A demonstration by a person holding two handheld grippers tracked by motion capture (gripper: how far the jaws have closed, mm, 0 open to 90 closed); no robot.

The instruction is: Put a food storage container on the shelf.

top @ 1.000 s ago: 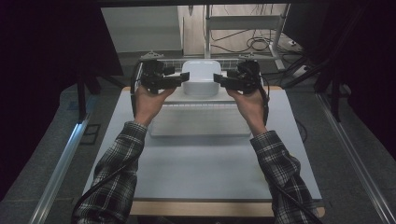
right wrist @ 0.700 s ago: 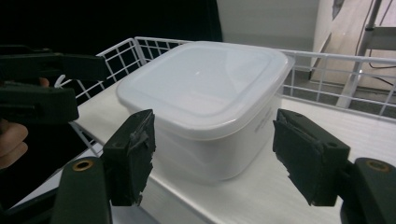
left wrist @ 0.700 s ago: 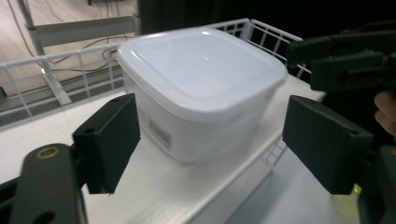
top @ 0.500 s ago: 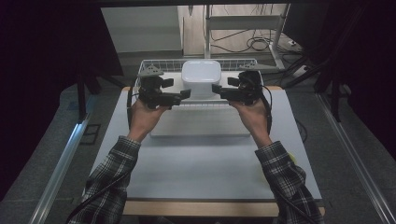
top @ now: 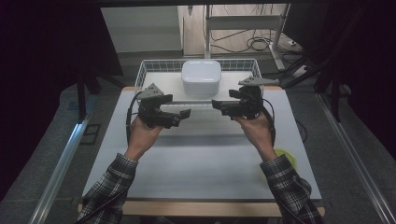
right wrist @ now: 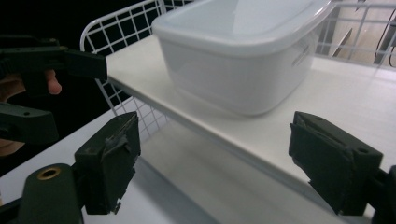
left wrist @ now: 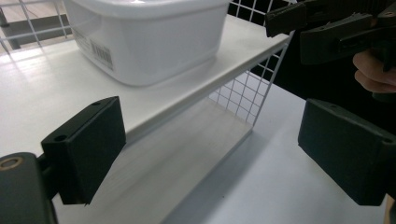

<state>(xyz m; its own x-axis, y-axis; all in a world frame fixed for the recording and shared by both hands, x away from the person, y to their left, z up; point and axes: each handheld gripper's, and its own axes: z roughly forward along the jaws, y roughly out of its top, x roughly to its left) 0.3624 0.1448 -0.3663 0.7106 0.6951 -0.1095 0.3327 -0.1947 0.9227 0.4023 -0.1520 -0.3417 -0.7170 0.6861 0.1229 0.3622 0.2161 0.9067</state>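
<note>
While both jaws stand wide and hold nothing, the left gripper and right gripper face each other above the table. Behind them the white box sits on a shelf, probably inside the wire basket.

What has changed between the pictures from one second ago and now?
Both grippers let go of the white lidded container and drew back toward the person: the left gripper and the right gripper are now open, apart from it. The container sits on the upper shelf of the wire rack. The white table is unchanged.
</note>
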